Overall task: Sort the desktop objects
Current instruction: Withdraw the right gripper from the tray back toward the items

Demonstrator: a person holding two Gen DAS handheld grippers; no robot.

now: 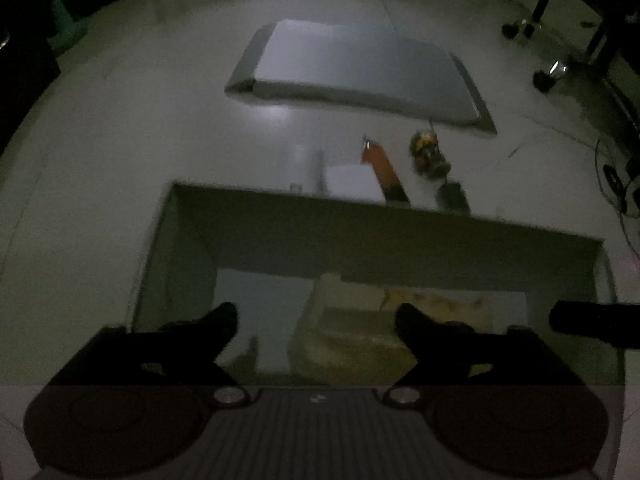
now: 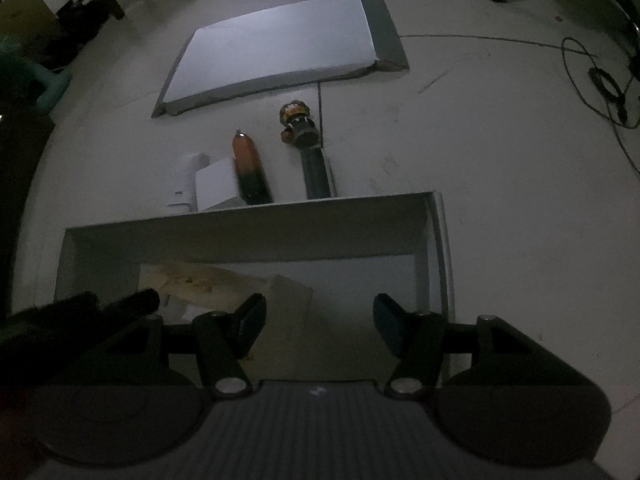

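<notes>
Both tongs hang over an open white box [image 2: 248,232] on a pale floor, in dim light. The left gripper [image 1: 316,326] stands wide open with nothing between its black fingers [image 1: 218,322]; below the gap lies a pale packet [image 1: 352,332] on the box bottom, with yellowish print, not touched by either finger. The right gripper [image 2: 320,326] is also wide open and empty, its blue-padded fingers [image 2: 250,320] spread over the bare right half of the box bottom; the same packet [image 2: 216,284] lies to the left of and beyond its left finger, partly hidden behind it. A dark part of the other tool pokes in at the edge of each view. Beyond the far wall of the box, well apart from both tongs, a row of things lies on the floor: a small white box [image 2: 216,190], an orange-and-black tube [image 2: 250,168] touching its right side, and further right a dark cylinder [image 2: 316,172] with a small figure [image 2: 296,120] at its far end. Beyond these lies a flat grey-white board [image 2: 280,44], apart from the row. Cables [image 2: 600,76] trail on the floor at far right
</notes>
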